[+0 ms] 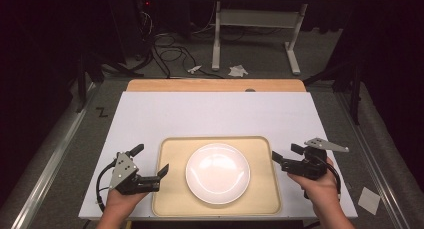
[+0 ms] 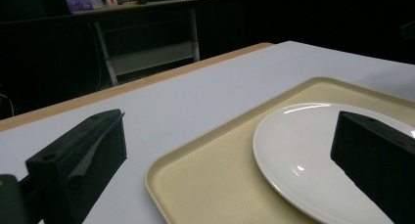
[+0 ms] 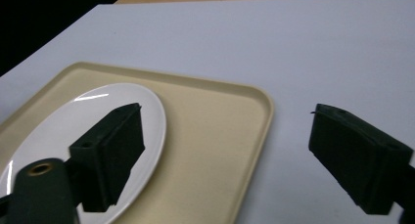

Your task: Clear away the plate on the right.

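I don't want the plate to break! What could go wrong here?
The white plate lies loose on the beige tray, so lifting or tipping the tray unevenly could let it slide off. The left gripper and right gripper sit open at opposite tray edges; one hard jaw swinging inward might knock the plate's rim. The tray also sits near the table's front edge.

The tray (image 1: 216,176) is the landmark. A white plate (image 1: 218,173) sits at its centre, with bare tray floor on every side of the plate. Beyond the tray's far rim, the white tabletop (image 1: 210,114) lies open. The left gripper (image 1: 152,162) straddles the tray's left rim, jaws spread. The right gripper (image 1: 285,154) hangs just beside the right rim, jaws wide apart with nothing between them.
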Demonstrator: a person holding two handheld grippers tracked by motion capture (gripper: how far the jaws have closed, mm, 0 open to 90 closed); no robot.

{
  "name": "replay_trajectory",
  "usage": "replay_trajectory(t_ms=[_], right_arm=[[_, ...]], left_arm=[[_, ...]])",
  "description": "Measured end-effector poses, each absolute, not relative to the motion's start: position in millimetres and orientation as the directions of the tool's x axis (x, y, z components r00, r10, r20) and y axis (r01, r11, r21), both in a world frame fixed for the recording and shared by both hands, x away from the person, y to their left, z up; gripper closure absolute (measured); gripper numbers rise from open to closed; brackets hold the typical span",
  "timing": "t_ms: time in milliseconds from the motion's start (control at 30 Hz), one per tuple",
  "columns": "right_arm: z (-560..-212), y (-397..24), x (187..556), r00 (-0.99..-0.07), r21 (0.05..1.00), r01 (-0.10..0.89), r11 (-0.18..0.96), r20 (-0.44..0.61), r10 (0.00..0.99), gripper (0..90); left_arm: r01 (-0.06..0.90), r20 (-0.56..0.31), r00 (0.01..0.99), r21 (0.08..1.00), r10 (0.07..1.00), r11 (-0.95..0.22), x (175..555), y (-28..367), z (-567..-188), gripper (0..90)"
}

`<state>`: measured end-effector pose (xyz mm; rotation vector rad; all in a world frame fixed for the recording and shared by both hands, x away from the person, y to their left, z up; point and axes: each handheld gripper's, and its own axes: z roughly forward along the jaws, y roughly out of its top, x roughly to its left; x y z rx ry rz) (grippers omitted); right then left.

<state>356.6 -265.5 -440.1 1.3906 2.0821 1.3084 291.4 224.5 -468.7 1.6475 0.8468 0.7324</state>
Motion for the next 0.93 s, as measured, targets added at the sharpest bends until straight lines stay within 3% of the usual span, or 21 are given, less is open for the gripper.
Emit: replay_trajectory(t_ms=[133, 500, 933], right_arm=[[-440, -279, 347, -0.480, 0.849, 0.515, 0.119, 0.171, 0.861, 0.6], [-434, -292, 327, -0.493, 0.908, 0.407, 0.093, 0.133, 0.860, 0.4], [-439, -302, 334, -0.478, 0.903, 0.427, 0.050, 0.179, 0.860, 0.6]], left_arm=[[0.162, 0.044, 0.557, 0.974, 0.829, -0.161, 292, 223, -469, 0.7], [0.174, 0.051, 0.572, 0.968, 0.819, -0.182, 290, 216, -472, 0.7], [0.185, 0.053, 0.577, 0.963, 0.815, -0.194, 291, 212, -474, 0.6]])
